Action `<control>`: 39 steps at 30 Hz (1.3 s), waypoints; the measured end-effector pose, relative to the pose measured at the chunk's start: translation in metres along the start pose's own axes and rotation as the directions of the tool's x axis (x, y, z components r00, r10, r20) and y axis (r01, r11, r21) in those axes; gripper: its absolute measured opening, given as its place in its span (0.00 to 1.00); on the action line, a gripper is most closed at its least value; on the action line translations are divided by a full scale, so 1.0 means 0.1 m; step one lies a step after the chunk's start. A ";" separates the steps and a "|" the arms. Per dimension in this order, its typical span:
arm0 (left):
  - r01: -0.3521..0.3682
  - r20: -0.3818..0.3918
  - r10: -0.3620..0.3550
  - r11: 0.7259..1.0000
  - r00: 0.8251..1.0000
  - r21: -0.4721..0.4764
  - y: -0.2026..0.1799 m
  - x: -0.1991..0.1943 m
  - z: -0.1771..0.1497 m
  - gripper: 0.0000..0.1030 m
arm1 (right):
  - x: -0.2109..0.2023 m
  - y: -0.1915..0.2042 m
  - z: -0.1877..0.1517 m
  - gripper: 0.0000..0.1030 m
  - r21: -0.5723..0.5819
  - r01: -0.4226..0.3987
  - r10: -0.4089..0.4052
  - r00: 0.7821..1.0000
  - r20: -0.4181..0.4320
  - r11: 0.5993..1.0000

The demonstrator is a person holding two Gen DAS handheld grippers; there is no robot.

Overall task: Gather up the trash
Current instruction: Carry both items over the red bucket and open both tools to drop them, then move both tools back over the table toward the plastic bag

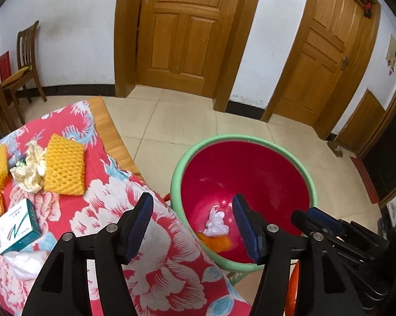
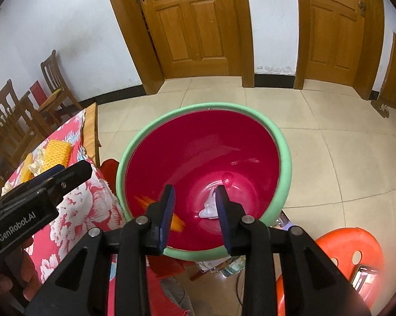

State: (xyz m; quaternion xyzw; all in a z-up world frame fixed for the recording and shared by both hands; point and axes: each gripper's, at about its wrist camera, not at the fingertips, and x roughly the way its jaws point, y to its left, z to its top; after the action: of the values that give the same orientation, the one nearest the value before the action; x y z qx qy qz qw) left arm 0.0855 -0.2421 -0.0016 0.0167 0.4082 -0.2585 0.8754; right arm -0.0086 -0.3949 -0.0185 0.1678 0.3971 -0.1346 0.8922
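Observation:
A red bin with a green rim [image 1: 177,168] [image 2: 285,158] stands on the floor beside the table. At its bottom lie a crumpled white tissue [image 1: 215,223] [image 2: 208,209] and an orange scrap [image 1: 219,245] [image 2: 177,223]. My left gripper [image 1: 191,200] hangs open over the table edge and the bin's near side, nothing between its fingers. My right gripper [image 2: 195,188] is open above the bin's inside, empty too. On the floral cloth [image 1: 155,258] lie two yellow foam nets [image 1: 64,166], crumpled cream paper [image 1: 30,169] and a white and green box [image 1: 17,226].
An orange plastic stool [image 2: 356,247] with a phone [image 2: 363,276] on it stands right of the bin. Wooden chairs [image 1: 24,60] line the left wall. Two wooden doors [image 1: 182,31] are at the back, past tiled floor [image 1: 198,121]. A hand [image 2: 3,284] holds the left gripper.

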 end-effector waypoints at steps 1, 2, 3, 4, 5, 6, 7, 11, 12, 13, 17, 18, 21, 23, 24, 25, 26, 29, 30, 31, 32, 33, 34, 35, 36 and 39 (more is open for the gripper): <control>0.002 0.004 -0.002 1.000 1.000 -0.001 0.01 -0.02 0.00 0.62 | -0.02 0.00 0.00 0.34 0.001 0.002 -0.002 1.000 0.004 1.000; 0.003 0.009 -0.003 1.000 1.000 0.000 0.01 -0.06 -0.01 0.62 | -0.04 0.00 0.00 0.35 0.001 0.004 -0.004 1.000 0.008 1.000; 0.002 0.011 -0.002 1.000 1.000 0.001 0.01 -0.07 0.00 0.62 | -0.06 0.01 0.00 0.35 -0.001 0.005 -0.005 1.000 0.011 1.000; -0.003 0.014 0.003 1.000 1.000 0.004 0.02 -0.11 0.00 0.62 | -0.07 0.01 0.00 0.35 -0.003 0.005 -0.005 1.000 0.013 1.000; -0.009 0.015 0.009 1.000 1.000 0.002 0.03 -0.13 0.00 0.62 | -0.09 0.02 0.00 0.35 -0.006 0.004 -0.004 1.000 0.015 1.000; -0.014 0.017 0.014 1.000 1.000 -0.002 0.04 -0.16 0.01 0.62 | -0.10 0.03 0.00 0.36 -0.009 0.001 -0.001 1.000 0.017 1.000; -0.015 0.018 0.015 1.000 1.000 -0.006 0.05 -0.19 0.00 0.62 | -0.12 0.05 0.00 0.36 -0.011 -0.002 0.002 1.000 0.019 1.000; -0.024 0.030 0.025 0.999 0.999 -0.029 0.16 -0.33 -0.01 0.62 | -0.18 0.13 0.00 0.40 -0.021 -0.013 0.014 0.999 0.032 1.000; -0.028 0.032 0.029 0.999 0.999 -0.033 0.19 -0.35 -0.02 0.62 | -0.20 0.16 0.00 0.40 -0.027 -0.016 0.017 0.999 0.035 1.000; -0.035 0.035 0.037 0.999 0.999 -0.042 0.24 -0.40 -0.03 0.62 | -0.21 0.18 0.00 0.40 -0.032 -0.020 0.021 0.999 0.037 0.999; -0.059 0.048 0.062 0.996 0.997 -0.068 0.38 -0.55 -0.08 0.62 | -0.26 0.34 0.00 0.43 -0.058 -0.038 0.041 0.998 0.044 0.998; -0.067 0.051 0.071 0.995 0.996 -0.075 0.42 -0.59 -0.09 0.62 | -0.27 0.37 0.00 0.43 -0.063 -0.043 0.046 0.998 0.045 0.997; -0.093 0.061 0.099 0.991 0.993 -0.096 0.56 -0.71 -0.14 0.62 | -0.29 0.51 -0.01 0.45 -0.085 -0.062 0.067 0.997 0.046 0.994; -0.113 0.068 0.121 0.987 0.990 -0.112 0.67 -0.79 -0.17 0.62 | -0.29 0.60 -0.02 0.45 -0.100 -0.075 0.079 0.996 0.042 0.992; -0.119 0.070 0.128 0.986 0.989 -0.118 0.70 -0.81 -0.18 0.62 | -0.29 0.66 -0.02 0.46 -0.108 -0.083 0.088 0.995 0.038 0.991; -0.130 0.073 0.140 0.983 0.987 -0.129 0.76 -0.85 -0.20 0.62 | -0.29 0.70 -0.03 0.49 -0.114 -0.091 0.095 0.995 0.034 0.989; -0.142 0.074 0.154 0.980 0.985 -0.143 0.83 -0.90 -0.23 0.62 | -0.29 0.74 -0.04 0.49 -0.121 -0.098 0.103 0.994 0.032 0.988; -0.173 0.074 0.188 0.969 0.979 -0.174 1.01 -0.99 -0.29 0.62 | -0.28 0.90 -0.08 0.49 -0.147 -0.125 0.129 0.991 0.022 0.981; -0.181 0.072 0.196 0.966 0.978 -0.182 1.05 -1.02 -0.30 0.62 | -0.28 0.94 -0.09 0.49 -0.155 -0.132 0.137 0.990 0.019 0.979; -0.193 0.070 0.210 0.961 0.975 -0.198 1.13 -1.06 -0.33 0.62 | -0.28 0.98 -0.09 0.50 -0.162 -0.138 0.142 0.990 0.017 0.977; -0.200 0.069 0.218 0.957 0.973 -0.208 1.18 -1.09 -0.36 0.62 | -0.27 1.03 -0.11 0.50 -0.170 -0.144 0.148 0.989 0.013 0.975; -0.207 0.069 0.227 0.954 0.972 -0.217 1.23 -1.11 -0.39 0.62 | -0.27 1.07 -0.11 0.50 -0.178 -0.152 0.156 0.988 0.007 0.972; -0.215 0.067 0.235 0.951 0.970 -0.225 1.27 -1.13 -0.42 0.62 | -0.26 1.12 -0.12 0.50 -0.185 -0.162 0.165 0.986 0.001 0.969; -0.224 0.062 0.245 0.946 0.968 -0.235 1.33 -1.15 -0.44 0.62 | -0.25 1.16 -0.13 0.50 -0.189 -0.167 0.170 0.986 -0.003 0.968; -0.232 0.058 0.253 0.942 0.966 -0.243 1.38 -1.15 -0.47 0.62 | -0.24 1.21 -0.14 0.50 -0.198 -0.174 0.176 0.984 -0.008 0.965; -0.250 0.047 0.272 0.930 0.961 -0.269 1.49 -1.15 -0.54 0.62 | -0.21 1.33 -0.18 0.50 -0.219 -0.194 0.193 0.981 -0.026 0.956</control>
State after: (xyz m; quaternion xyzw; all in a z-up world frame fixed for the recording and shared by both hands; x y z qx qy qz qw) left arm 0.0555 -0.0492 0.0186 -0.0551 0.3960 -0.0846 0.9127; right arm 0.0156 -0.2644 0.0119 0.1061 0.3932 -0.0012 0.9133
